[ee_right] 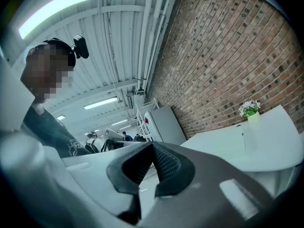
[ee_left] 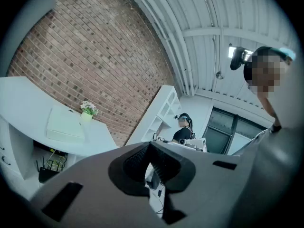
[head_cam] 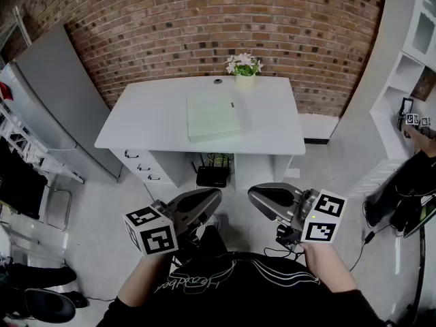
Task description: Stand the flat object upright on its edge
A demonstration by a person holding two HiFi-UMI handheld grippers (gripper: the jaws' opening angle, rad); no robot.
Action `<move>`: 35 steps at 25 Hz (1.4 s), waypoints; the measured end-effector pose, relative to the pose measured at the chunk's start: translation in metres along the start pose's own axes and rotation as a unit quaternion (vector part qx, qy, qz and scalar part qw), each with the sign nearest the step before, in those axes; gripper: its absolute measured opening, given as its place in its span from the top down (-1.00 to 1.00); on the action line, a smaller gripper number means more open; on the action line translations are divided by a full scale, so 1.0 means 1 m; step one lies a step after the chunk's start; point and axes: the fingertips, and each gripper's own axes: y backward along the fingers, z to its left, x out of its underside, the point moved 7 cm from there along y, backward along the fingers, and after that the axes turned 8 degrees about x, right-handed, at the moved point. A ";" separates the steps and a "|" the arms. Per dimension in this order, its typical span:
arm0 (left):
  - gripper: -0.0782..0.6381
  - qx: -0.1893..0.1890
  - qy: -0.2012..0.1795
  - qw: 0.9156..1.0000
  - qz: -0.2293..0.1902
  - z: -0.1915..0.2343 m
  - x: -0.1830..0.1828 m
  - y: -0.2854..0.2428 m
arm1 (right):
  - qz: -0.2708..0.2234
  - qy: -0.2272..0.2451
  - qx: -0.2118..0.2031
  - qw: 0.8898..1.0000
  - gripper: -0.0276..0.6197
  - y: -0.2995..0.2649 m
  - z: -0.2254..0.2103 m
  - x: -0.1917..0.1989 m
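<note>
L gripper (ee_left: 151, 148) had its pads pressed together w/ nothing between; R gripper (ee_right: 153, 151) likewise closed & empty. Both were held in front of the white desk (head_cam: 146, 118), well apart from it. Pale-green pad (head_cam: 212, 116) lay flat mid-desk. Small pot (head_cam: 244, 81) at the desk's back edge held flowers (head_cam: 243, 63). The desk's open bay underneath held a black box (head_cam: 212, 176).
</note>
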 end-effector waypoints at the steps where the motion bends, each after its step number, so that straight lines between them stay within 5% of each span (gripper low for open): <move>1: 0.78 0.001 0.003 1.000 0.005 0.001 0.000 -0.003 | -0.004 -0.003 0.006 1.000 0.90 0.003 -0.001 0.001; 10: 0.78 0.006 0.016 1.000 0.013 0.016 -0.002 -0.028 | -0.009 -0.045 0.056 0.997 0.90 0.017 -0.026 0.010; 21: 0.78 0.017 0.043 0.999 0.018 0.050 -0.006 -0.045 | -0.020 -0.081 0.062 0.995 0.90 0.006 -0.058 0.005; 30: 0.78 0.009 0.074 0.997 0.004 0.119 -0.031 -0.043 | 0.015 -0.072 0.060 0.995 0.90 -0.053 -0.100 -0.001; 35: 0.77 0.008 0.098 0.995 0.015 0.166 -0.046 -0.050 | 0.021 -0.110 0.084 0.990 0.90 -0.083 -0.142 -0.004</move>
